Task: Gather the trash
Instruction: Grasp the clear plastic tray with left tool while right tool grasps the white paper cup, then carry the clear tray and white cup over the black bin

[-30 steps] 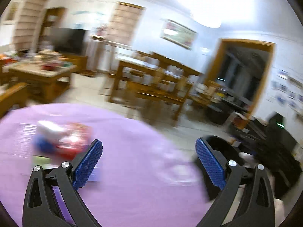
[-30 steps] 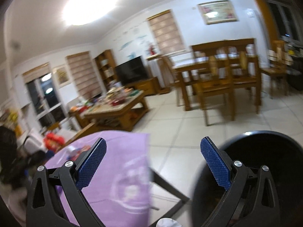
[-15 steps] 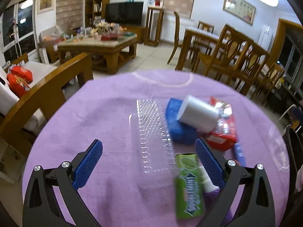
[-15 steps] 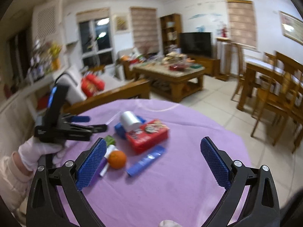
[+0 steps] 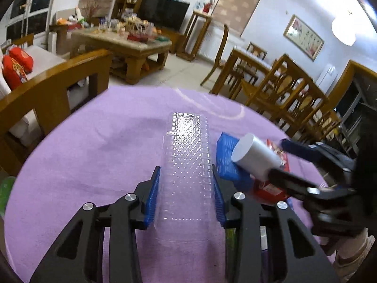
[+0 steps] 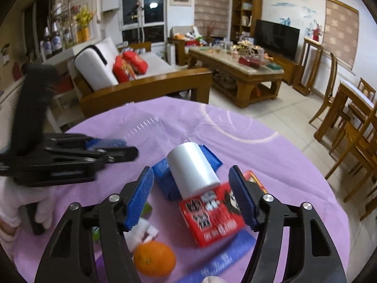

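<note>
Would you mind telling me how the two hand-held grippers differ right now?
The left hand-held gripper is shut on the clear plastic tray; the right hand-held gripper is open and holds nothing. The left straddles the tray, while the right brackets the white roll and red packet. Both have blue pads.

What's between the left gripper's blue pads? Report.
A clear dimpled plastic tray fills the gap in the left gripper, resting on the purple tablecloth; left wrist view.
</note>
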A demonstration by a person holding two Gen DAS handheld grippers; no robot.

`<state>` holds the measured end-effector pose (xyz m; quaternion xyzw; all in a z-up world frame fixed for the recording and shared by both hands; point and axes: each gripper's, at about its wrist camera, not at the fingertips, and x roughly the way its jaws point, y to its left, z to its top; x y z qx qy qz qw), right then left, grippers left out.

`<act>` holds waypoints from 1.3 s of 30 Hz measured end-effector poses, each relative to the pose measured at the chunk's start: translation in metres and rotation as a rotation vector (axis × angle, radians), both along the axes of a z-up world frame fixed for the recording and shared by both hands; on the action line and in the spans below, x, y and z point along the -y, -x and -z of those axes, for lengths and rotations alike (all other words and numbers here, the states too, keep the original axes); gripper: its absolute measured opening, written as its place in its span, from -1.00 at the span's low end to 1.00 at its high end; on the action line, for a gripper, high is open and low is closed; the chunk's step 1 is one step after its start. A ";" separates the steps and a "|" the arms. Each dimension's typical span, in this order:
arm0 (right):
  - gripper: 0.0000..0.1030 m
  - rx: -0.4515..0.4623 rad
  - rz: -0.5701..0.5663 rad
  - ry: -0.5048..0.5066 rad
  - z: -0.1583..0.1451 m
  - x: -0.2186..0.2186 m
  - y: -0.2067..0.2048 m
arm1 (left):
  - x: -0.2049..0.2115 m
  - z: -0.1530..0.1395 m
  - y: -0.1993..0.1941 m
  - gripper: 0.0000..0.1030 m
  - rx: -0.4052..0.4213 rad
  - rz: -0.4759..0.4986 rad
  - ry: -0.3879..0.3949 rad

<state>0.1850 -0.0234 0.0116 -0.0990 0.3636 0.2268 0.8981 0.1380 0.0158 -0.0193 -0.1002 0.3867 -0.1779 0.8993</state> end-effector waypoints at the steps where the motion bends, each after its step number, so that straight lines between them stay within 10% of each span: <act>1: 0.26 -0.006 -0.001 0.006 0.003 -0.003 -0.004 | 0.001 -0.002 0.002 -0.25 0.019 -0.006 -0.005; 8: 0.16 -0.052 0.005 0.023 0.018 -0.008 -0.022 | -0.003 -0.009 0.001 -0.24 0.060 -0.016 0.016; 11: -0.21 -0.073 0.005 0.002 0.021 -0.010 -0.027 | -0.003 -0.010 -0.001 -0.24 0.065 -0.014 0.026; 19: -0.22 -0.037 0.022 -0.100 0.008 0.015 -0.004 | -0.010 -0.017 -0.001 -0.24 0.138 -0.007 0.067; 28: -0.22 0.068 0.075 -0.402 -0.052 0.098 0.098 | -0.002 -0.038 0.016 -0.24 0.301 0.091 0.178; 39: -0.22 0.219 0.314 -0.537 -0.068 0.246 0.231 | 0.133 -0.076 0.094 -0.24 0.355 0.415 0.220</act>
